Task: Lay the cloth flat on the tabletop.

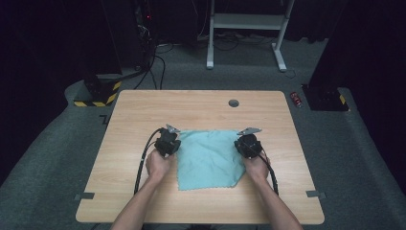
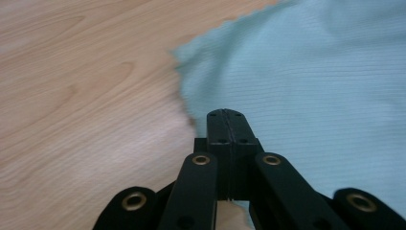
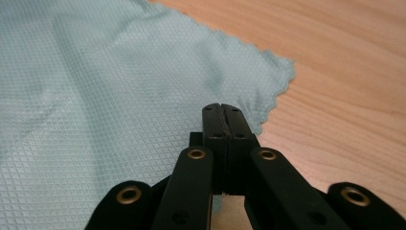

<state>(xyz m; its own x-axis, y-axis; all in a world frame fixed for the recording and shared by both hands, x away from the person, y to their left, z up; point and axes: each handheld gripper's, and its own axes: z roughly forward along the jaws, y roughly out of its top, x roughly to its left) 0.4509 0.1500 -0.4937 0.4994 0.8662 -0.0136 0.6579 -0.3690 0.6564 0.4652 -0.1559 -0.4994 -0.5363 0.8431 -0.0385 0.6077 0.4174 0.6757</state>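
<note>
A light teal cloth (image 1: 208, 158) lies spread flat on the wooden table (image 1: 143, 110), a little nearer the front edge. My left gripper (image 1: 171, 143) points down at the cloth's far left edge. In the left gripper view its jaws are pressed together over the scalloped edge of the cloth (image 2: 306, 81), so the left gripper (image 2: 225, 115) is shut on it. My right gripper (image 1: 246, 143) stands at the far right edge. The right gripper (image 3: 222, 109) has its jaws together just inside the corner of the cloth (image 3: 105, 86).
A small round grommet (image 1: 233, 103) sits in the table near its far edge. Grey tape marks (image 1: 84, 196) (image 1: 315, 194) lie at both front corners. On the floor beyond are a white desk frame (image 1: 244, 21), a striped base (image 1: 98, 93) and a red can (image 1: 297, 99).
</note>
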